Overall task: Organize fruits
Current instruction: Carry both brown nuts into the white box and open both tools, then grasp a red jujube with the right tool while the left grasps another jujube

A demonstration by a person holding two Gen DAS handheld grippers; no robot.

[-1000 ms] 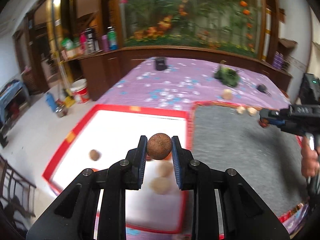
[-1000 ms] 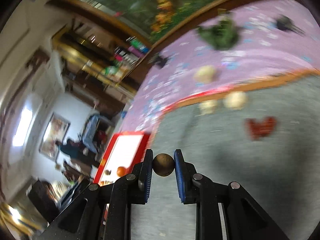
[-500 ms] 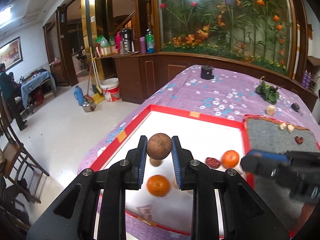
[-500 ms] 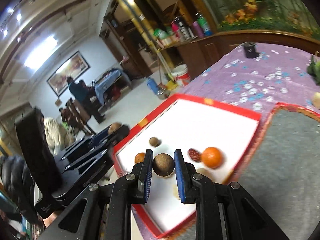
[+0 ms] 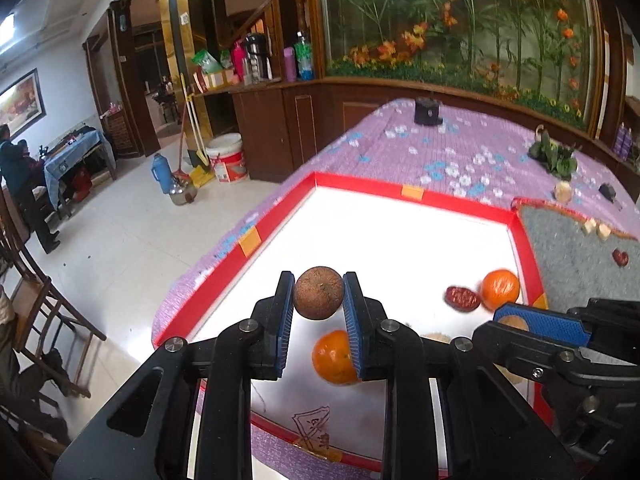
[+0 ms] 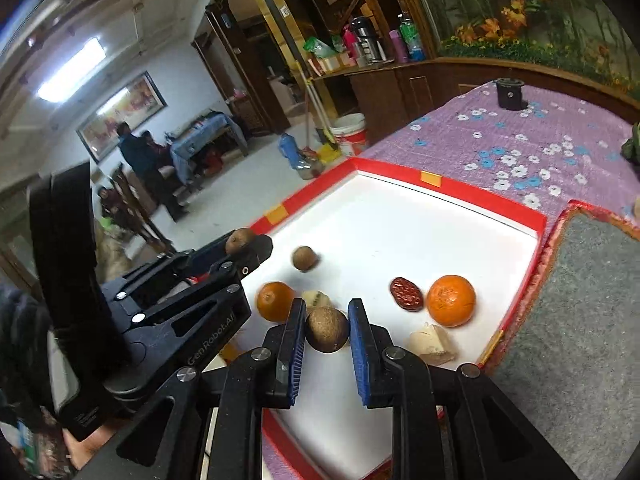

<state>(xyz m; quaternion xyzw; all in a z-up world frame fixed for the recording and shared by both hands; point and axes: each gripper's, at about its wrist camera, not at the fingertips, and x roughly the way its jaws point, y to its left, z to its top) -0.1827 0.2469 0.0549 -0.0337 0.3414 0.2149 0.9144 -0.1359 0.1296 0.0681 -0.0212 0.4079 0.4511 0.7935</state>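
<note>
Each gripper has a small brown, rough-skinned round fruit (longan-like, though I cannot be sure) pinched between its blue pads. The left gripper (image 5: 319,300) is closed on its brown fruit (image 5: 318,298) above the near-left part of the red-rimmed white tray (image 5: 404,191). The right gripper (image 6: 326,330) is closed on a second brown fruit (image 6: 327,329) low over the tray's near side.

The main risk, as I judge it, is rolling: these fruits are round and hard, the tray floor is smooth, so one released from any height could bounce and run into the others. A third brown fruit (image 6: 305,258) already lies loose at about 11 o'clock from the right gripper, slightly blurred. The two grippers are also close together, so they could knock each other on the way down.

Around the right-held fruit lie a tangerine (image 6: 274,301) at 10 o'clock, a pale kiwi piece (image 6: 316,300) just beyond it, a red date (image 6: 406,294) at 2 o'clock touching a larger tangerine (image 6: 451,300), and a pale fruit chunk (image 6: 433,345) at 3 o'clock. A grey felt mat (image 6: 580,320) lies on the flowered purple desk (image 6: 540,140) to the right of the tray.
</note>
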